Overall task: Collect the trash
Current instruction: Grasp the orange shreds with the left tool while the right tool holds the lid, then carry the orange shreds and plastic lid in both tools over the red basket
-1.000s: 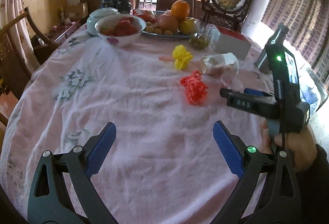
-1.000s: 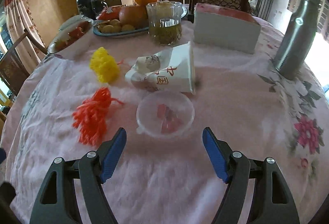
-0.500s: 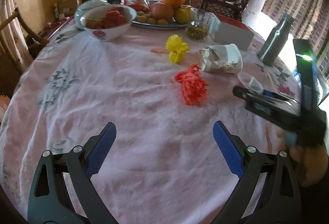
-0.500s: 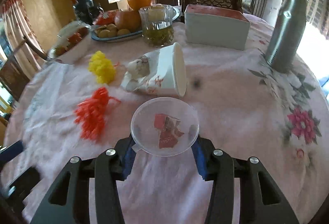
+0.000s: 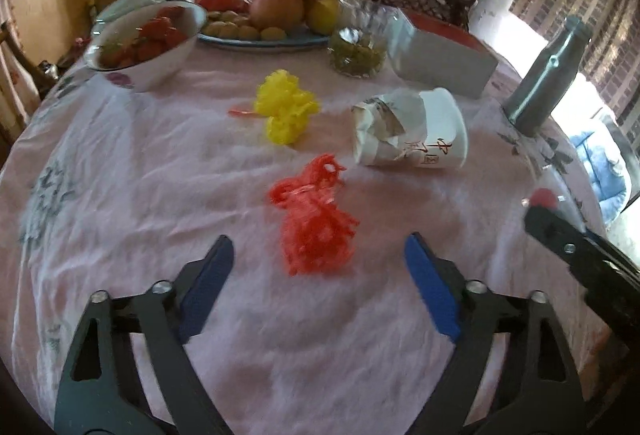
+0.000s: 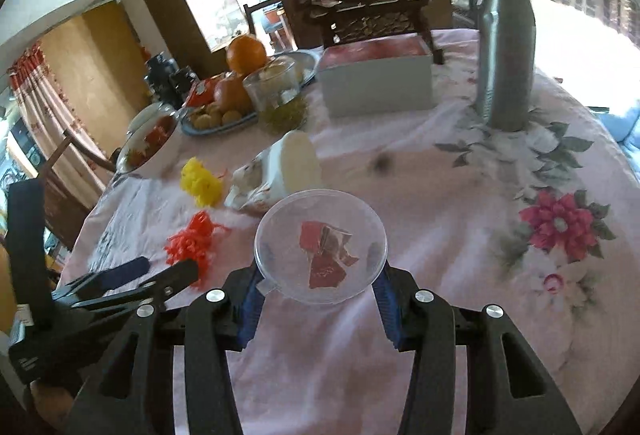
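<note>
An orange-red mesh ball (image 5: 316, 231) lies on the pink tablecloth (image 5: 120, 195), just ahead of and between the tips of my left gripper (image 5: 318, 247). Its jaws are closing and the blue pads (image 5: 208, 283) stand clear of the mesh. Farther back lie a yellow mesh ball (image 5: 286, 111) and a crumpled paper cup (image 5: 412, 139) on its side. My right gripper (image 6: 320, 287) is shut on a clear plastic cup (image 6: 320, 247) with red scraps inside, held above the cloth. The left gripper (image 6: 160, 271) shows at the lower left of the right wrist view, beside the orange-red mesh (image 6: 192, 243).
At the back stand a bowl of strawberries (image 5: 148, 39), a fruit plate (image 5: 280, 19), a glass of green bits (image 5: 358, 51) and a white box (image 5: 444, 63). A tall metal bottle (image 6: 506, 35) stands at the right. A wooden chair (image 6: 72, 163) is beyond the left edge.
My right gripper closed on the clear cup and raised it off the cloth. My left gripper moved forward up to the orange-red mesh and its jaws narrowed a little.
</note>
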`<move>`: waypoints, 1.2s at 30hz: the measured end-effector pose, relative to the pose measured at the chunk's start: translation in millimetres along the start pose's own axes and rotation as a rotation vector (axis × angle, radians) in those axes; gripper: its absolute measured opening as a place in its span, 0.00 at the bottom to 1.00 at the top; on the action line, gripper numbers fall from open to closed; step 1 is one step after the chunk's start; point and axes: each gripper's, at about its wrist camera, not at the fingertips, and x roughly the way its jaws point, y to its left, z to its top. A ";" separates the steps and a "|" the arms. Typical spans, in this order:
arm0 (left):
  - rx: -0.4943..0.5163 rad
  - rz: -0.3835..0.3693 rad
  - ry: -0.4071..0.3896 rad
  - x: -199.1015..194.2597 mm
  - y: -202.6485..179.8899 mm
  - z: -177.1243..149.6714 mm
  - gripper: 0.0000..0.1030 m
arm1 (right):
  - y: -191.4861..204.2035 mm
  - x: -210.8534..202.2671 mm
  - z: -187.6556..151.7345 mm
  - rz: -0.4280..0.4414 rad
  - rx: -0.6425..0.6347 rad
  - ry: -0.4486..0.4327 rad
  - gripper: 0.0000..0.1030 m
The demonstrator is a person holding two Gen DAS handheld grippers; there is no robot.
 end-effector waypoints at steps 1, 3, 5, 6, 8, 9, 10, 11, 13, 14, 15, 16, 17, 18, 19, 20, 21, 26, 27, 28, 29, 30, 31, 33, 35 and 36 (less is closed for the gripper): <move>0.004 0.004 0.006 4.2 -2.4 2.5 0.75 | -3.6 -0.5 0.6 0.000 0.013 0.001 0.48; 0.006 0.014 0.013 12.5 -6.4 7.3 0.74 | -9.3 -1.0 0.8 -0.001 0.029 0.002 0.48; 0.008 0.024 0.024 19.9 -9.1 9.5 0.67 | -13.2 0.8 0.9 -0.007 0.040 0.004 0.48; 0.004 0.020 0.036 24.6 -10.0 10.7 0.62 | -13.4 1.9 0.7 -0.006 0.042 0.009 0.48; -0.005 0.015 0.053 32.1 -10.7 12.9 0.57 | -13.3 5.1 -0.6 -0.002 0.046 0.021 0.48; -0.005 0.020 0.056 35.5 -10.6 13.7 0.48 | -12.4 6.8 -1.5 0.003 0.044 0.027 0.48; 0.002 0.030 0.060 38.1 -11.0 14.7 0.42 | -12.2 8.2 -1.4 0.006 0.043 0.030 0.48; 0.014 0.044 0.060 39.8 -11.6 14.9 0.33 | -12.1 9.4 -1.7 0.006 0.043 0.032 0.48; 0.036 0.065 0.055 39.2 -10.5 14.3 0.28 | -12.7 10.5 -2.2 0.005 0.045 0.032 0.48; 0.033 0.058 0.055 37.0 -8.4 13.8 0.26 | -12.9 10.8 -2.6 0.004 0.046 0.032 0.48; 0.027 0.046 0.053 31.9 -4.6 12.4 0.25 | -13.0 10.9 -2.3 0.004 0.046 0.032 0.48; 0.026 0.045 0.047 28.4 -3.4 11.8 0.25 | -12.5 10.9 -2.1 0.005 0.046 0.031 0.48; 0.028 0.047 0.034 20.4 -0.1 9.9 0.24 | -11.8 10.9 -2.3 0.007 0.043 0.031 0.48; 0.030 0.048 0.022 12.7 3.3 7.7 0.24 | -10.2 10.8 -2.6 0.008 0.038 0.030 0.48; 0.029 0.048 0.015 7.8 4.6 6.7 0.24 | -9.0 10.6 -2.8 0.009 0.034 0.029 0.48; 0.029 0.046 0.003 -3.3 9.4 2.9 0.24 | -7.4 10.2 -2.9 0.009 0.029 0.027 0.48; 0.028 0.047 -0.007 -11.4 12.0 0.4 0.24 | -5.1 9.5 -3.6 0.011 0.021 0.025 0.48; 0.026 0.069 -0.083 -59.2 26.2 -19.7 0.24 | 7.2 6.3 -6.0 0.012 -0.024 0.010 0.48; 0.018 0.074 -0.097 -70.1 30.5 -25.6 0.24 | 11.1 6.3 -7.0 0.020 -0.035 0.013 0.48; 0.010 0.078 -0.105 -77.6 33.1 -29.6 0.24 | 14.7 6.6 -7.8 0.027 -0.044 0.013 0.48; 0.004 0.081 -0.110 -84.6 36.1 -34.0 0.24 | 17.2 6.7 -8.4 0.024 -0.048 0.014 0.48; -0.005 0.084 -0.117 -93.3 40.1 -39.8 0.24 | 22.2 6.5 -9.7 0.011 -0.055 0.016 0.47; -0.013 0.083 -0.125 -100.5 43.7 -44.4 0.24 | 26.2 5.2 -10.8 0.004 -0.062 0.013 0.47; -0.028 0.083 -0.144 -115.8 50.6 -54.5 0.24 | 38.8 -1.4 -14.2 0.001 -0.087 0.003 0.47; -0.036 0.080 -0.159 -127.0 56.0 -62.0 0.24 | 50.0 -10.9 -20.2 0.007 -0.109 -0.008 0.47; -0.043 0.079 -0.167 -133.0 58.6 -67.5 0.24 | 56.2 -16.8 -24.8 0.022 -0.116 -0.008 0.47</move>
